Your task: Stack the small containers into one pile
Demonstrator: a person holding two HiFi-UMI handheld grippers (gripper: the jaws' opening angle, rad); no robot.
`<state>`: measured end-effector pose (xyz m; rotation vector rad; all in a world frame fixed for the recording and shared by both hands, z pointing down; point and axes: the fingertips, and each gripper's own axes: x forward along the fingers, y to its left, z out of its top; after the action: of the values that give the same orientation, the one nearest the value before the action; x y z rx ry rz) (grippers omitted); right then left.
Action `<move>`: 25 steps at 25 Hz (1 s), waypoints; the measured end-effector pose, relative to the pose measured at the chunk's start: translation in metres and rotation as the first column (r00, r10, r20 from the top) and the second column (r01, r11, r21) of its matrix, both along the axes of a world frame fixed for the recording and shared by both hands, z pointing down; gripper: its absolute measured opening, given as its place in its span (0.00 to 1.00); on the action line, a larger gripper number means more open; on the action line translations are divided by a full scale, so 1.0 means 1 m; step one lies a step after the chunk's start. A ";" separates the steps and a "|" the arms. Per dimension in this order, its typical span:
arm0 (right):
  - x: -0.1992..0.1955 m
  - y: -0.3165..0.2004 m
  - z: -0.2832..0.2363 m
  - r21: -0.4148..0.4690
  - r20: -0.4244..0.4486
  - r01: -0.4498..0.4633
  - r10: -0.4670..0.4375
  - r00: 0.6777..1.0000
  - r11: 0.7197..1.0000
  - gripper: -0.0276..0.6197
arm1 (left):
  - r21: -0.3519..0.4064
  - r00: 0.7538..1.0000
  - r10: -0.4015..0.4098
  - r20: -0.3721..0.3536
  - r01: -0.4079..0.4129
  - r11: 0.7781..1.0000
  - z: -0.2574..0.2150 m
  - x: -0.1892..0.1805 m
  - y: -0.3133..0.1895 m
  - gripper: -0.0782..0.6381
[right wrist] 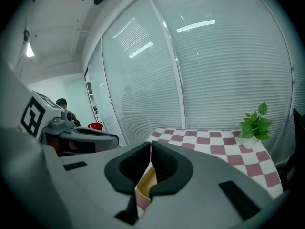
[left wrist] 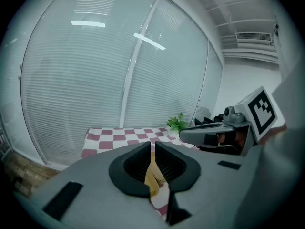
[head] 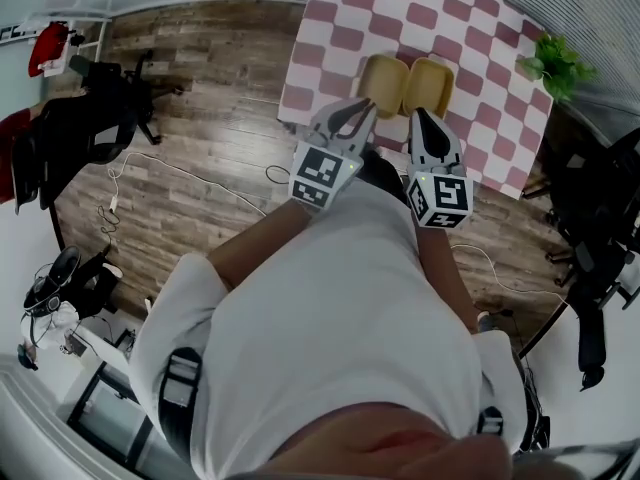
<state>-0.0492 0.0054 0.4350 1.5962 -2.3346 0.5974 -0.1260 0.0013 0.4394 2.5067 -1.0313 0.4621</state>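
Two small yellow containers stand side by side near the front edge of the pink-and-white checked table [head: 480,38]: the left container [head: 383,80] and the right container [head: 428,86]. My left gripper [head: 366,105] hovers just in front of the left one, jaws shut and empty. Level with it, my right gripper [head: 418,114] hangs in front of the right container, also shut on nothing. In the left gripper view, a yellow sliver of container [left wrist: 153,175] shows below the closed left gripper [left wrist: 152,148]. The right gripper view shows the same: container [right wrist: 146,179], right gripper [right wrist: 150,148].
A potted green plant [head: 553,63] stands at the table's far right corner. Office chairs sit on the wooden floor at the left [head: 90,118] and right [head: 600,238]. Cables trail across the floor [head: 180,173]. Blinds cover the windows behind the table.
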 end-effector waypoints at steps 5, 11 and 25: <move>0.006 -0.001 0.007 -0.010 -0.001 -0.011 0.011 1.000 1.000 0.09 | -0.022 1.000 -0.001 0.001 0.001 1.000 0.011 0.002 0.001 0.16; 0.008 -0.005 0.017 -0.020 -0.010 -0.009 0.009 1.000 1.000 0.09 | -0.042 0.999 -0.012 0.035 0.013 0.999 0.028 -0.001 -0.009 0.16; 0.002 -0.030 0.107 -0.137 -0.045 0.030 -0.037 0.998 0.990 0.10 | -0.206 0.983 -0.031 0.180 0.069 0.976 0.168 -0.009 -0.035 0.24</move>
<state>-0.0470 -0.0248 0.5423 1.4920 -2.2307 0.6881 -0.1346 -0.0337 0.6076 2.2777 -1.0469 0.7491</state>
